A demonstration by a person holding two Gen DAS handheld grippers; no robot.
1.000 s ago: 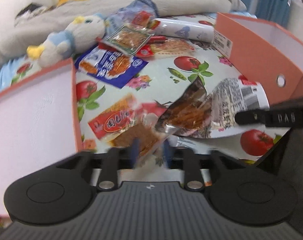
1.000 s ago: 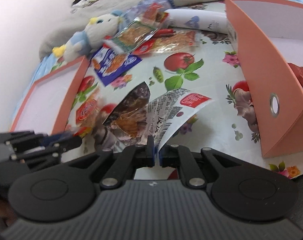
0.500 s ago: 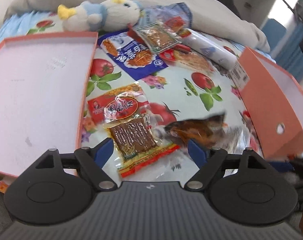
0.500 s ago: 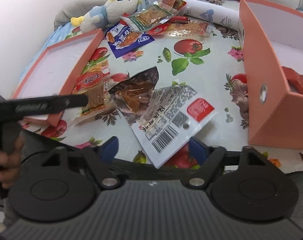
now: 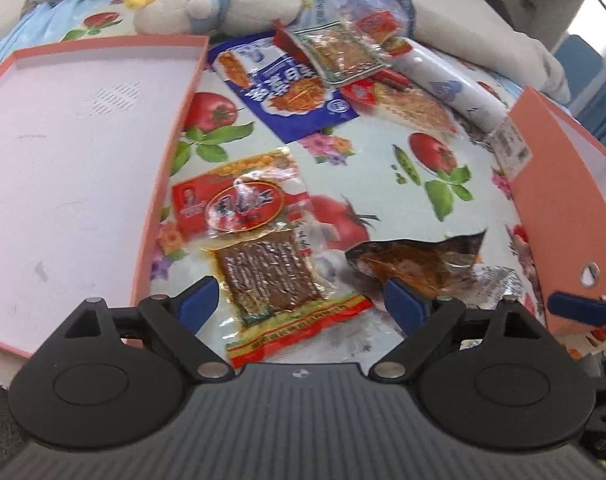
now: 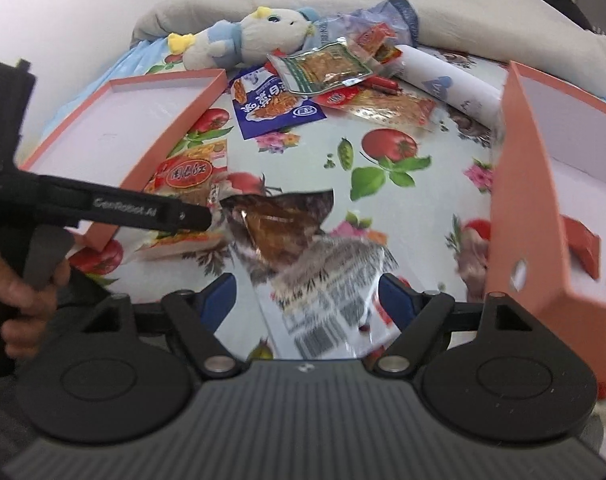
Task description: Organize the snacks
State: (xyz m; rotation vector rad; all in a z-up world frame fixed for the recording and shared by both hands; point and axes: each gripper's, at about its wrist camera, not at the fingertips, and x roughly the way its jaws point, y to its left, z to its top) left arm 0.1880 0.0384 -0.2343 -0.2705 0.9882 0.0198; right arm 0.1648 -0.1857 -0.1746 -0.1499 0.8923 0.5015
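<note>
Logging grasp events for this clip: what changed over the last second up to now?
Both hand-held grippers let go: the left hand-held gripper opened off the red snack pack, the right hand-held gripper off the dark barcode pack. Both packs now lie on the tablecloth. The orange tray, orange box and far snack pile look unchanged.

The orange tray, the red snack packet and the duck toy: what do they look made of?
Orange tray: likely matte cardboard, with thin folded walls and a dull white lining. Red snack packet: glossy plastic film, with glare, crinkles and a clear window onto brown strips. Duck toy: soft plush fabric, with a fuzzy surface.
</note>
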